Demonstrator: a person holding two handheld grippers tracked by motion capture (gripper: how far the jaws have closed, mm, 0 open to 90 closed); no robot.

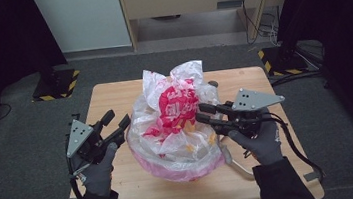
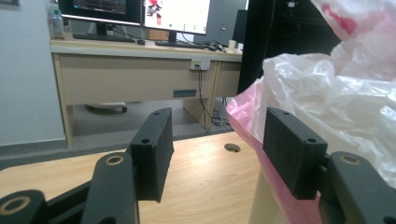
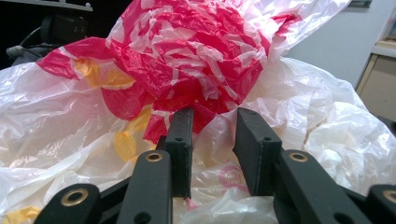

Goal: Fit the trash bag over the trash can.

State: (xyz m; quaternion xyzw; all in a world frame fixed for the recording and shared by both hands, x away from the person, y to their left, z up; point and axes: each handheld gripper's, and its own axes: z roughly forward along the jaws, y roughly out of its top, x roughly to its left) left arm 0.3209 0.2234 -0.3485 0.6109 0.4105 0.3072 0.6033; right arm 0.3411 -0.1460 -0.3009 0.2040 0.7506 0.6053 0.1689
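The right gripper (image 1: 204, 112) has its jaws partly apart, with crinkled film of the plastic bag (image 1: 176, 114) bulging between them; whether they pinch it cannot be told. The left gripper (image 1: 118, 123) is spread wide and holds nothing, its tips just beside the bag's left flank. The red-and-white bag sits heaped in a pink basin (image 1: 187, 171) at the middle of the wooden table (image 1: 108, 94).

Two gloved hands come in from the near edge, each holding a two-jaw gripper pointed inward toward the other. The left gripper (image 1: 118, 126) angles up and to the right, its jaws spread wide apart. The right gripper (image 1: 204, 113) points left, roughly level, its jaws narrowly parted. Dark sleeves cover both forearms.
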